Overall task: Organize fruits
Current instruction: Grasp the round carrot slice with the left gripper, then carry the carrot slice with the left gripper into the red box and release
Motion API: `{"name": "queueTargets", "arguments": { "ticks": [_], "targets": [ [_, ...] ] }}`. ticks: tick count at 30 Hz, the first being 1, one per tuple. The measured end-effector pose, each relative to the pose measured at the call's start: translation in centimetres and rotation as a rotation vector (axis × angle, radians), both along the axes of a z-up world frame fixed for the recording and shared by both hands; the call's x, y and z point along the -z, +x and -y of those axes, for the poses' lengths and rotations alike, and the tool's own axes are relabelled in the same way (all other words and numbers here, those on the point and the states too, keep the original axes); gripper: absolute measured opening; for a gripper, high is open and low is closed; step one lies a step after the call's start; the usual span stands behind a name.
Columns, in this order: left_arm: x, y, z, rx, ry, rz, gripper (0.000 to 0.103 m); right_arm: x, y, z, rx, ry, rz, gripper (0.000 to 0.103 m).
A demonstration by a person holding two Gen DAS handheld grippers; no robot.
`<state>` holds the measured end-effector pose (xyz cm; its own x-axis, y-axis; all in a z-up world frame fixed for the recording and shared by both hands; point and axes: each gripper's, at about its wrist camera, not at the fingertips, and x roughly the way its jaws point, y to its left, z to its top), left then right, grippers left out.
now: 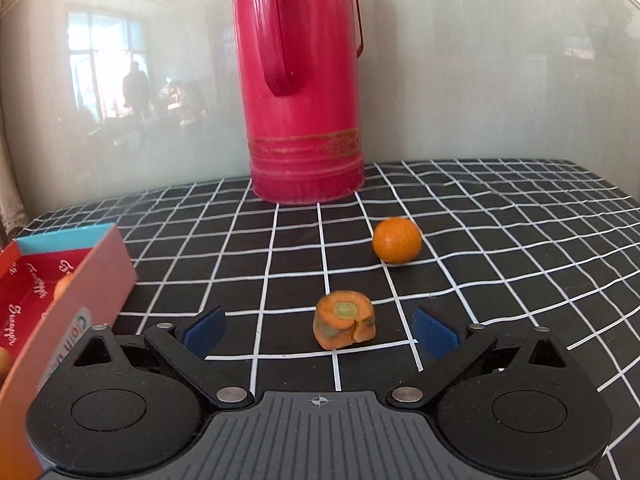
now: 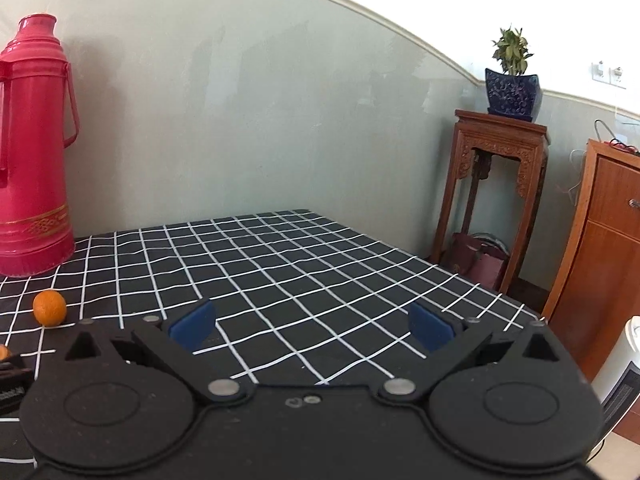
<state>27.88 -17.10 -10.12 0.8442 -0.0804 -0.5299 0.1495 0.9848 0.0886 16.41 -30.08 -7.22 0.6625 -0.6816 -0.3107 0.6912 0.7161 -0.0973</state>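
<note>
A carrot stub (image 1: 345, 325) lies on the black checked tablecloth (image 1: 500, 240), between and just ahead of the blue pads of my left gripper (image 1: 320, 330), which is open and empty. A small orange (image 1: 397, 241) sits beyond it to the right; it also shows at the far left of the right wrist view (image 2: 49, 307). A red cardboard box (image 1: 60, 296) stands at the left, with small orange fruit partly visible inside. My right gripper (image 2: 312, 326) is open and empty over bare cloth.
A tall red thermos (image 1: 302, 92) stands at the back of the table against the wall; it also shows in the right wrist view (image 2: 30, 168). Beyond the table's right edge are a carved wooden stand (image 2: 496, 200) with a potted plant (image 2: 512, 76) and a cabinet (image 2: 604, 240).
</note>
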Motion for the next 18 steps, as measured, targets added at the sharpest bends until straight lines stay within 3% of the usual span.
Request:
{"name": "queueTargets", "arguments": {
  "ticks": [5, 10, 14, 16, 18],
  "targets": [
    [0.3, 0.8, 0.0, 0.004, -0.017, -0.042, 0.084, 0.0, 0.3, -0.3, -0.029, 0.013, -0.006, 0.097],
    [0.6, 1.2, -0.5, 0.011, -0.059, -0.07, 0.057, -0.1, 0.5, -0.4, -0.049, 0.026, -0.006, 0.097],
    [0.7, 1.1, -0.6, 0.02, -0.071, -0.075, 0.053, -0.1, 0.6, -0.3, -0.056, 0.04, -0.007, 0.097],
    [0.7, 1.2, -0.6, 0.032, -0.083, -0.076, 0.037, -0.2, 0.7, -0.2, -0.056, 0.045, -0.004, 0.097],
    [0.7, 1.3, -0.6, 0.033, -0.084, -0.075, 0.036, -0.3, 0.7, -0.2, -0.06, 0.047, -0.003, 0.097]
  ]
}}
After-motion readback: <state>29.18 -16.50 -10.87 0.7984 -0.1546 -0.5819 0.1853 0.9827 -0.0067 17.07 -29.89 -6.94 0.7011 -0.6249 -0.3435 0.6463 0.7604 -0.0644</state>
